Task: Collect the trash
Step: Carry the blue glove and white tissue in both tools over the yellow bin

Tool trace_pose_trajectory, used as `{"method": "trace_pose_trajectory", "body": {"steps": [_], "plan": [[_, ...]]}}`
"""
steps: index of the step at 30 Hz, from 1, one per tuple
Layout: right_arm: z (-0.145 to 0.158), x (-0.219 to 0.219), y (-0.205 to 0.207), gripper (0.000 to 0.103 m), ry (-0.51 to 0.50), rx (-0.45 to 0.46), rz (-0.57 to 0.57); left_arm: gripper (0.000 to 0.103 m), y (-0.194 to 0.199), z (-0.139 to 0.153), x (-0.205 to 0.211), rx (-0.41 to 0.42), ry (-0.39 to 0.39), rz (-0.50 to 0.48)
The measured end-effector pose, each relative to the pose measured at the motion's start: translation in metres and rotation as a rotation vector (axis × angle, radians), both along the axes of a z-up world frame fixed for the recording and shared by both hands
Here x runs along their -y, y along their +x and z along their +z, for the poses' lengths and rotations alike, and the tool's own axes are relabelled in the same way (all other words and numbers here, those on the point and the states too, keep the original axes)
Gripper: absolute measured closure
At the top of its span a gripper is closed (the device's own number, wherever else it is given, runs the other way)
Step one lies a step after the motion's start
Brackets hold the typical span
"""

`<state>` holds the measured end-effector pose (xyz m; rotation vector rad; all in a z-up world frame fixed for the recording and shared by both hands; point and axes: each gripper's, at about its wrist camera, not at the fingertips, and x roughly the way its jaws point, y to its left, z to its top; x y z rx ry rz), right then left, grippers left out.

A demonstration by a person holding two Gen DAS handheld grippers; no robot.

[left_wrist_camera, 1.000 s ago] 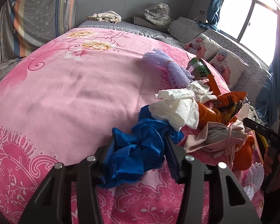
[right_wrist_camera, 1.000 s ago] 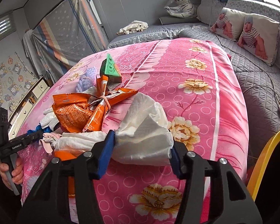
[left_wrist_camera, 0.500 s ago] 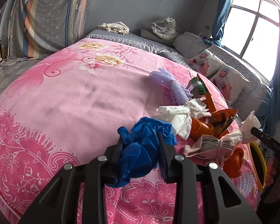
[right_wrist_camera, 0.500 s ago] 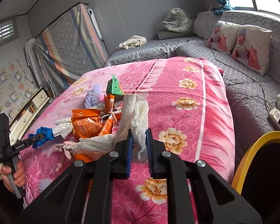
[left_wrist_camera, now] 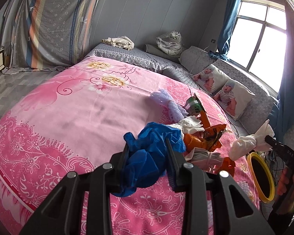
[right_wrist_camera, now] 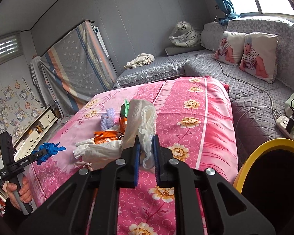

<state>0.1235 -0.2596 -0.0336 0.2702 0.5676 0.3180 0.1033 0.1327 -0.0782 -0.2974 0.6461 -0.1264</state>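
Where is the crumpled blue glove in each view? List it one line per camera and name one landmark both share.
Left wrist view: blue glove, bottom centre, pinched between the left gripper fingers.
Right wrist view: blue glove, far left, at the tip of the left gripper, above the bed's edge.
Shared landmark: orange snack wrapper in the trash pile.

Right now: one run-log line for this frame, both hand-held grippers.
left hand-held gripper: shut on blue plastic bag | right hand-held gripper: shut on white tissue | yellow bin: beside bed, open | trash pile: on bed
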Motion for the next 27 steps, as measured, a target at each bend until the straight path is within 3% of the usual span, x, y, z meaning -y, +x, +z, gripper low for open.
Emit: {"method": "trace_pose_trajectory", "body": {"steps": [16,27], "plan": [[0.008,0.024,-0.015,0.092,0.039,0.006,-0.051,0.073,-0.01,0.014,0.016,0.015,0.0,-0.036],[0.008,0.055,-0.019,0.092,0.048,0.015,-0.122,0.073,0.004,0.025,0.067,0.021,0.022,-0.16]]}}
